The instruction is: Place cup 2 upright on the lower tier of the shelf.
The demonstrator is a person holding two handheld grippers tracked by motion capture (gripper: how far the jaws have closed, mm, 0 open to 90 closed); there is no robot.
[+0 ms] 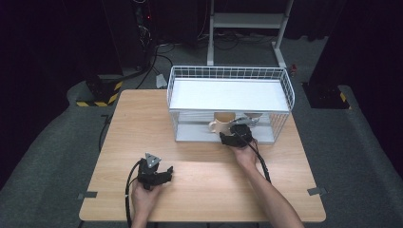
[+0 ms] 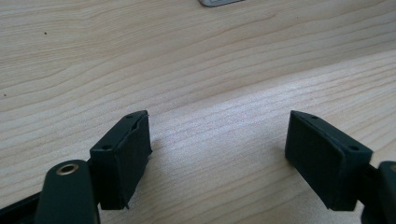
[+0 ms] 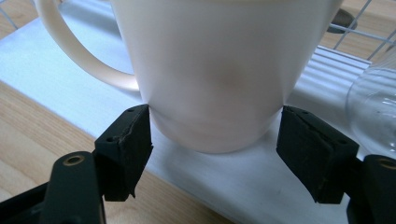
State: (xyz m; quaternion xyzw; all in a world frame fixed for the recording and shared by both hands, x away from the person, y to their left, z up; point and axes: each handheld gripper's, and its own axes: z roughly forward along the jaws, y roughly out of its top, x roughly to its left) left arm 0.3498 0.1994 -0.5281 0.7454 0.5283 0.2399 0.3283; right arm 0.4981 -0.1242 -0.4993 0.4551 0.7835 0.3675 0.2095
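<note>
A cream mug with its handle to the left stands on the white bottom shelf of a wire rack. My right gripper reaches into the rack's front at the mug. In the right gripper view it is open, its jaws straddling the base of the mug, close to both sides. My left gripper rests low over the wooden table near the front left. It is open, with bare wood between its jaws.
A clear glass lies just right of the mug on the same shelf, seen too in the high view. The rack's upper white shelf overhangs the mug. Grey tape marks sit at the table's front corners.
</note>
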